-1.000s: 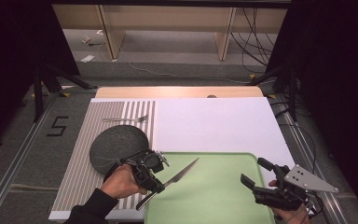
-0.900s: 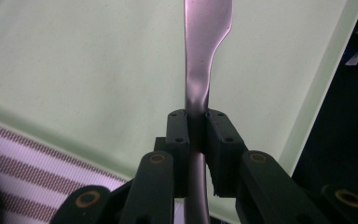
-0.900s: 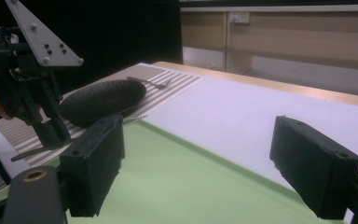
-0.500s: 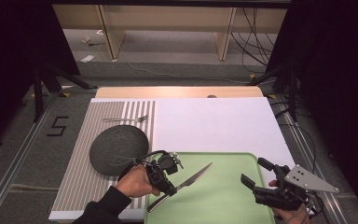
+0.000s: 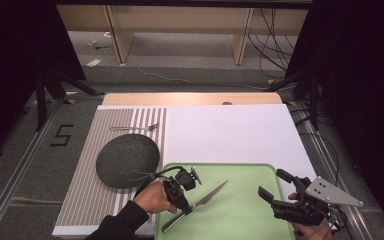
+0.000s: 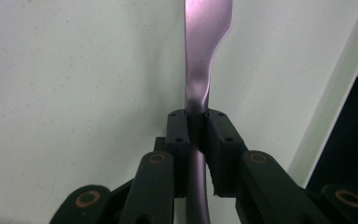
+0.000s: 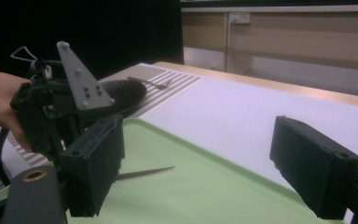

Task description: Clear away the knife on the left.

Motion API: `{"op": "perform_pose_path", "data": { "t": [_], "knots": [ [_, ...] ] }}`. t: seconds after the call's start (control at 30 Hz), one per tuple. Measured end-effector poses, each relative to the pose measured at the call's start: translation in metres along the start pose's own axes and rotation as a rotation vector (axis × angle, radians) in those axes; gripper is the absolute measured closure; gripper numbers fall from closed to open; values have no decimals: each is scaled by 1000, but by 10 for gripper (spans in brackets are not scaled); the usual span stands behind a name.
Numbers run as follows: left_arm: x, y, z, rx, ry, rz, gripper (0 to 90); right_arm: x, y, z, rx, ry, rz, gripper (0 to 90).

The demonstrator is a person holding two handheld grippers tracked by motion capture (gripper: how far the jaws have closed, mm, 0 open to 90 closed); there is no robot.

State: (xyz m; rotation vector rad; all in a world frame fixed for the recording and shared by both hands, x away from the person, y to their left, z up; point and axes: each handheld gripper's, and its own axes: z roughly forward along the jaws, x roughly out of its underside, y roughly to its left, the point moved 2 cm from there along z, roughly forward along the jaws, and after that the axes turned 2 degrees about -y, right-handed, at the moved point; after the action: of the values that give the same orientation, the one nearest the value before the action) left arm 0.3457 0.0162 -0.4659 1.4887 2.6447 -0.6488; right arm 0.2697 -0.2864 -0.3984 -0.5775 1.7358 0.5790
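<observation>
One green tray (image 5: 240, 210) is seen at the near edge of the table, between the two tongs. One knife (image 5: 200, 202) is in it, clamped at the neck between handle and blade by the left gripper (image 5: 184, 206), whose jaws are closed on it. From that grip the blade runs up and away toward the right gripper (image 5: 272, 187), the handle running back below the left hand (image 5: 155, 197). Whether the knife rests on the tray floor or hangs just over it cannot be told. Nothing else is seen lying in the tray.

The right gripper is held over the tray's right edge with its jaws spread wide and nothing between them.

One dark round plate (image 5: 127, 160) lies just beyond the left gripper on a striped mat (image 5: 87, 195), and one fork (image 5: 135, 128) lies farther off behind the plate, also on the mat.

In the left gripper view the knife (image 6: 205, 60) is shown pinched between the two black pads (image 6: 177, 135), with the pale tray floor behind it and the tray's rim (image 6: 335, 88) at the right; the plate and fork are given by the high view instead. The serrated edge of the blade (image 7: 144, 174) is made out in the right gripper view, where the left gripper (image 7: 60, 116) is seen from the side with its grey three-cornered plate, the plate (image 7: 123, 93) and fork (image 7: 151, 84) behind it.
</observation>
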Motion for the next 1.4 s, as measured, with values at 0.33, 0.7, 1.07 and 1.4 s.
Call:
{"op": "perform_pose_path", "data": {
  "t": [0.33,0.7,1.07,1.4],
  "knots": [
    [1,5,9,-9,12,-24,792,0,1,0,-4,-1,0,186],
    [0,-6,-7,-38,-122,61,637,-1,1,0,-7,-4,-1,188],
    [-14,-22,7,-79,-149,184,813,-1,1,0,-6,-2,-1,191],
    [-19,-20,21,-74,-150,185,895,-1,1,0,-6,-3,-2,192]
  ]
}}
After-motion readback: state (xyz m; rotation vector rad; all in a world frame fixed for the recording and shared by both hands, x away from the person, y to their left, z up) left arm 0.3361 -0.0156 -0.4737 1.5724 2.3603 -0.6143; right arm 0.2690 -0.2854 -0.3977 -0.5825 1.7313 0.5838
